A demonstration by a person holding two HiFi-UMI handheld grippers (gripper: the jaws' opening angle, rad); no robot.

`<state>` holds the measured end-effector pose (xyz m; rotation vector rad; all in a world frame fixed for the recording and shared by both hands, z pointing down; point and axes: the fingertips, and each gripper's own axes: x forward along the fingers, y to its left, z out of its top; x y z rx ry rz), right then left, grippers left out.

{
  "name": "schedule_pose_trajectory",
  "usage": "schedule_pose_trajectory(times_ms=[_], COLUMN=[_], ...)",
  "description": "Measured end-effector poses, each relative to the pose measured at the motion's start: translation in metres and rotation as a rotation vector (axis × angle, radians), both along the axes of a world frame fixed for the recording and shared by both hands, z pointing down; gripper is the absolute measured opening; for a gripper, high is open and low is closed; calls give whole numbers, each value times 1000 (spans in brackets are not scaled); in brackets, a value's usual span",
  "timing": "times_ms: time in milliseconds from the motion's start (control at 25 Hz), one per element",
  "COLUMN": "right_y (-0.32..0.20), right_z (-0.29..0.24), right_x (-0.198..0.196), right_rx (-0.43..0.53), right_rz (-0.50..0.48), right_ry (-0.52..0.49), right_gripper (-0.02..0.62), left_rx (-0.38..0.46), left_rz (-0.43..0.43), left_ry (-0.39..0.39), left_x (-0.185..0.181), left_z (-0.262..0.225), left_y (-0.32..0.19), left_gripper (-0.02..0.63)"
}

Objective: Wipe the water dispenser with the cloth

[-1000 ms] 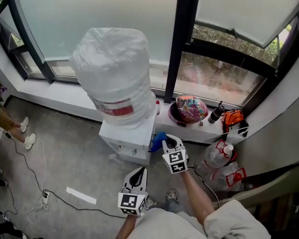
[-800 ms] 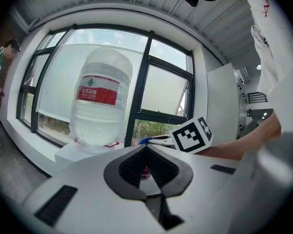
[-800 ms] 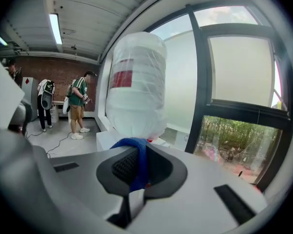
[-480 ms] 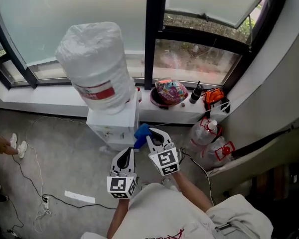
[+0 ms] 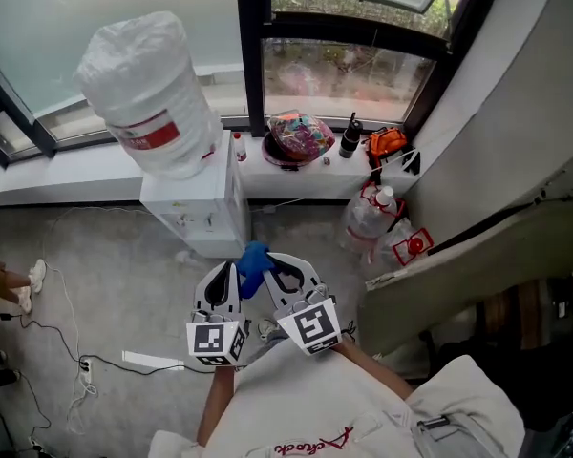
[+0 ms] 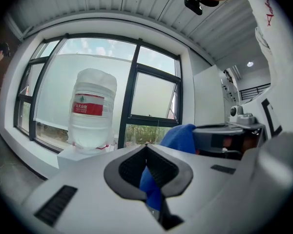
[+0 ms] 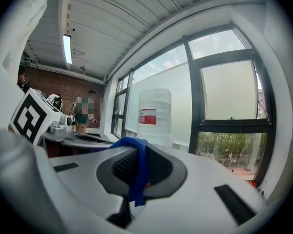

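The water dispenser (image 5: 199,213) stands on the floor against the low window ledge, its white body topped by an upturned bottle (image 5: 148,89) with a red label, and nothing touches it: the blue cloth (image 5: 253,259) is off it, held up near the person's body and apart from the cabinet's front right corner. Judged from this, no wiping stroke is under way, and the pictures cannot show how much of the cabinet has been covered; the surfaces carry no visible streak or damp mark either way. The cloth is bunched between the two tools. The left gripper (image 5: 225,282) is clamped on a fold of it, the blue fabric (image 6: 149,191) pinched where the dark pads meet, and the right gripper (image 5: 282,273) is likewise clenched on it, with a strip of cloth (image 7: 138,172) draped over and down between its closed jaws. Both gripper views look past the fabric to the bottle (image 7: 154,116), so the tools face the dispenser with open air between. Further out, a bowl of colourful items (image 5: 301,136) sits on the ledge and cables (image 5: 67,322) trail over the floor
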<state>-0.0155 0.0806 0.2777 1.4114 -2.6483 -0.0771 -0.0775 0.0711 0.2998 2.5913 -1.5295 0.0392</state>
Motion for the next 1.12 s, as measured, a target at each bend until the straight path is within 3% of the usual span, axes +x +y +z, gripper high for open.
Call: schedule_pose_trajectory(times_ms=[600, 1120], right_y=[182, 203], right_z=[23, 21], right_x=[71, 92], right_rx=[-19, 4], right_rz=[-9, 20], right_ry=[-58, -36], right_gripper=[23, 23], left_rx=[-49, -15], left_rz=[-73, -121], left_ry=[-11, -10], left_x=[68, 69], left_z=[26, 17], left_y=[182, 211], left_gripper=[11, 11])
